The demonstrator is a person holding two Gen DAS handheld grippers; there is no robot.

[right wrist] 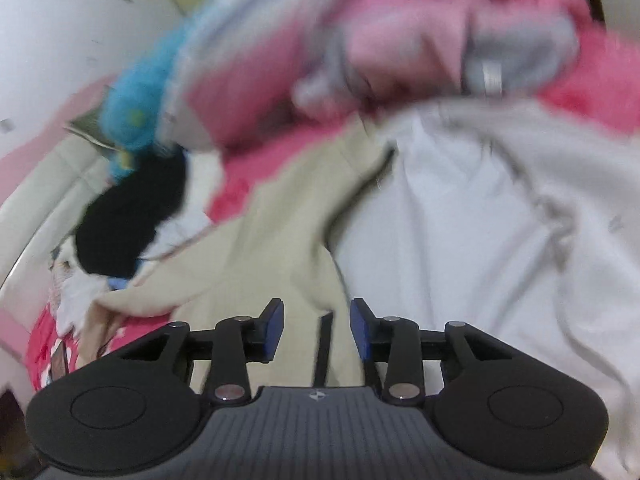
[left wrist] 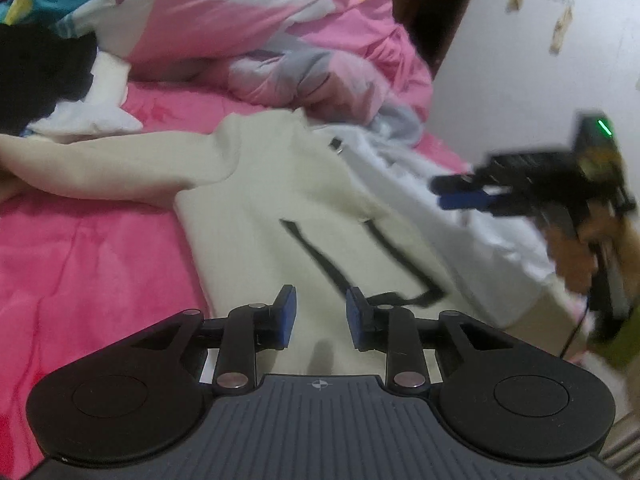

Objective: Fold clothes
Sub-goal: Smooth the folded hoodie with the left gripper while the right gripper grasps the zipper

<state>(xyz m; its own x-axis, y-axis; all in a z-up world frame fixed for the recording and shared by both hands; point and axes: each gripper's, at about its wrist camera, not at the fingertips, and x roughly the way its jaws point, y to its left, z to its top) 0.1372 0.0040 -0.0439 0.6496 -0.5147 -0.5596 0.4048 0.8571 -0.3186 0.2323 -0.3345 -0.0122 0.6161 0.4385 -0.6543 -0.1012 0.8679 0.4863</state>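
— Pink bedding (left wrist: 92, 264) covers the whole bed, with a rumpled pink and white duvet (left wrist: 224, 20) heaped at the far side under a white wall (left wrist: 520, 60). What lies on it?

— Mostly a cream hoodie (left wrist: 256, 208), spread flat across the middle of the sheet. One sleeve (left wrist: 100, 164) stretches out toward the left edge of the left wrist view, and two dark drawstrings (left wrist: 320, 256) trail down its front. Its pale lining (right wrist: 460, 216) fills the right half of the right wrist view.

— And the left gripper (left wrist: 321, 316)?

— It hovers low over the hoodie's front, blue pads parted by a modest gap. Only cloth shows beyond that gap; nothing is pinched.

— The other one?

— The right gripper (right wrist: 317, 328) also stands partly open and empty. In its own view a drawstring runs up between the fingers, but the pads do not press on it. From the left camera it appears blurred at the right, held by a hand (left wrist: 576, 264) above the hoodie's lining.

— Anything else nearby?

— A black garment (left wrist: 36, 80) and a white cloth (left wrist: 96, 108) sit beyond the sleeve, and a blue plush toy (right wrist: 140, 108) lies farther back.
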